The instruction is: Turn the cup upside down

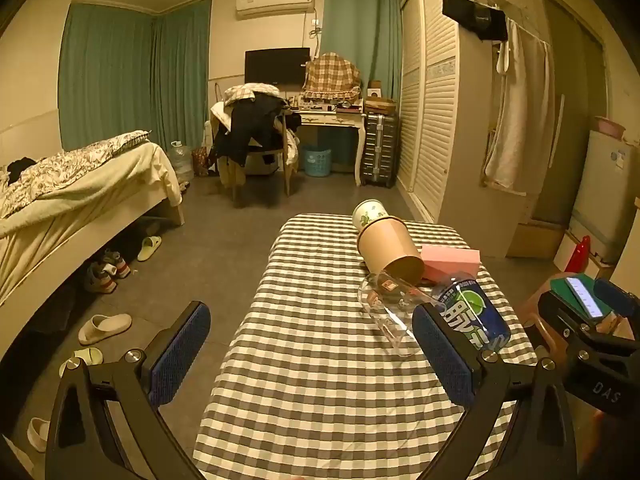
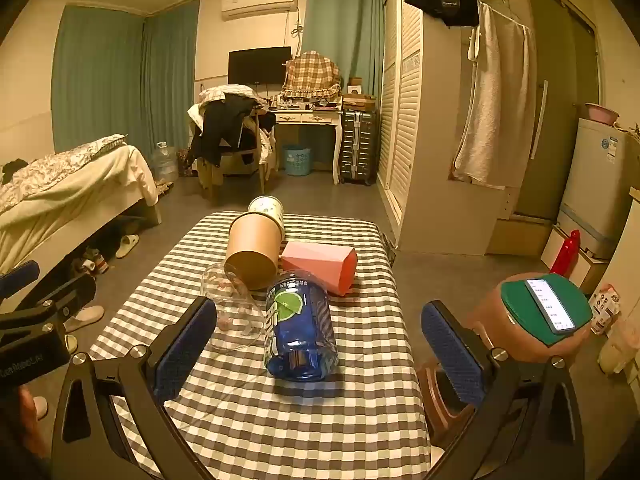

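Several cups lie on their sides on the checkered table [image 1: 312, 380] [image 2: 304, 420]: a blue printed cup [image 1: 476, 314] [image 2: 300, 326], a clear glass cup [image 1: 390, 312] [image 2: 234, 310], a brown paper cup [image 1: 390, 248] [image 2: 254, 250] and a white patterned cup [image 1: 368, 213] [image 2: 267, 209] behind it. My left gripper [image 1: 312, 356] is open and empty, above the near table, left of the cups. My right gripper [image 2: 320, 352] is open and empty, its fingers on either side of the blue cup and short of it.
A pink box [image 1: 450, 260] [image 2: 320, 266] lies right of the cups. A stool with a green pad and a phone [image 2: 548, 306] stands right of the table. A bed [image 1: 72, 200] and slippers [image 1: 104, 328] are at the left.
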Available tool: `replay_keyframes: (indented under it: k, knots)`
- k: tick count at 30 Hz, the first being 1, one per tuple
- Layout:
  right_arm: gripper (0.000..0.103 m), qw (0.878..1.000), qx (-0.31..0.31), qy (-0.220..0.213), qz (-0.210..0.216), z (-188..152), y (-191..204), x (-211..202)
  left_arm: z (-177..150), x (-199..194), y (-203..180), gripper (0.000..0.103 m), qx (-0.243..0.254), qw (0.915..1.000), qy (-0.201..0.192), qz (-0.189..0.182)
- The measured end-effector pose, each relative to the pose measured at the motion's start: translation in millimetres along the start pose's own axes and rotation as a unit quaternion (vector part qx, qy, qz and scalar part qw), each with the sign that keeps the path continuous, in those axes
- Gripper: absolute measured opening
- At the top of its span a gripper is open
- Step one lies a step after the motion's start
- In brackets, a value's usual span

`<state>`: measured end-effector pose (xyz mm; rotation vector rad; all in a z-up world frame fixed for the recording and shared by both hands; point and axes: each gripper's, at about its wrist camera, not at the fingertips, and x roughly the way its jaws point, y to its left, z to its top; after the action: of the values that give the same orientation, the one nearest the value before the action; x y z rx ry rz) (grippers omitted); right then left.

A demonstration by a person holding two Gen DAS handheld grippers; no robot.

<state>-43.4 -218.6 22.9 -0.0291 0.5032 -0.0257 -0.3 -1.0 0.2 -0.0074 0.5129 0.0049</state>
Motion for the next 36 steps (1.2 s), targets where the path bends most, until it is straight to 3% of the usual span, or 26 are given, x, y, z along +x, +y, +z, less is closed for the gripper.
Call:
replay_keyframes:
  k: [36]
  knots:
    - [0.103,1.000,-0.004,0.010,0.005,-4.3,4.6,-1.2,-0.8,-4.0,4.7,0.103,-0.008,1.0000,0.000,-0.001]
